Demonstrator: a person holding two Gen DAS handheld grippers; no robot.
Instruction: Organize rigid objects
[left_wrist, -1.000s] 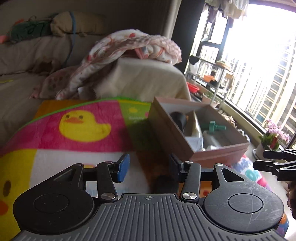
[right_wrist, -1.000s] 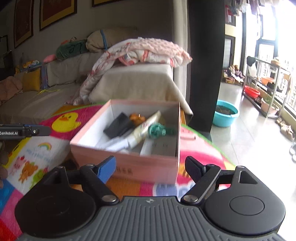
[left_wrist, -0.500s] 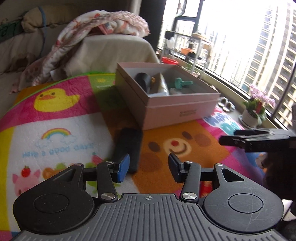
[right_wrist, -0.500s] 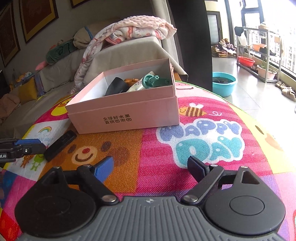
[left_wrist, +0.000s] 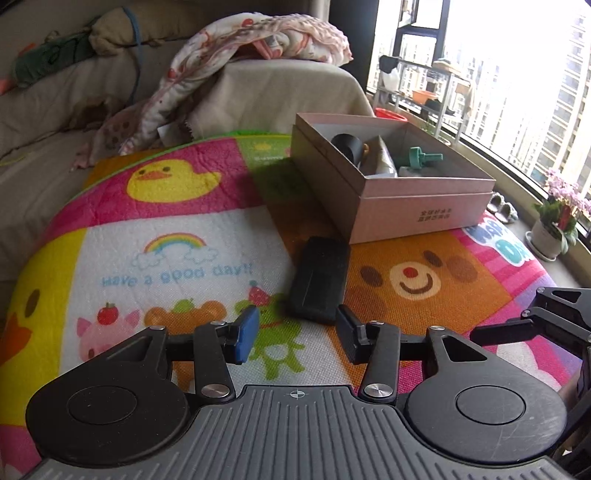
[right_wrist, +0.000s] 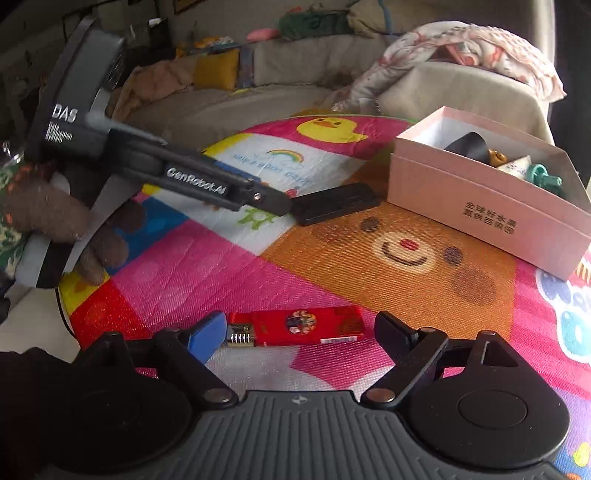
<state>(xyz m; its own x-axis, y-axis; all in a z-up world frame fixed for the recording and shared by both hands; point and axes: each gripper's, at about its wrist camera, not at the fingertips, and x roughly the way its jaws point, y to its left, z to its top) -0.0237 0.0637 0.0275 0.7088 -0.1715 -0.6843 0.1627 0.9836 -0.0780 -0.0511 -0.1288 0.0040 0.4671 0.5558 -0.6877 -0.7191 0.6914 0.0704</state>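
Red flat pack (right_wrist: 297, 328): light, stiff, slick; take its long edges, box (right_wrist: 491, 210) at two o'clock. Right hand-held gripper (right_wrist: 300, 330) spread, empty; left hand-held gripper (left_wrist: 295, 334) half-spread, empty.

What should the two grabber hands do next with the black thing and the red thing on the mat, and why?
Probably each one eases down and closes on its own item. The left gripper is open right in front of the black flat case, and the right gripper is open around the red packet, touching neither. Both still lie on the play mat, outside the pink box.
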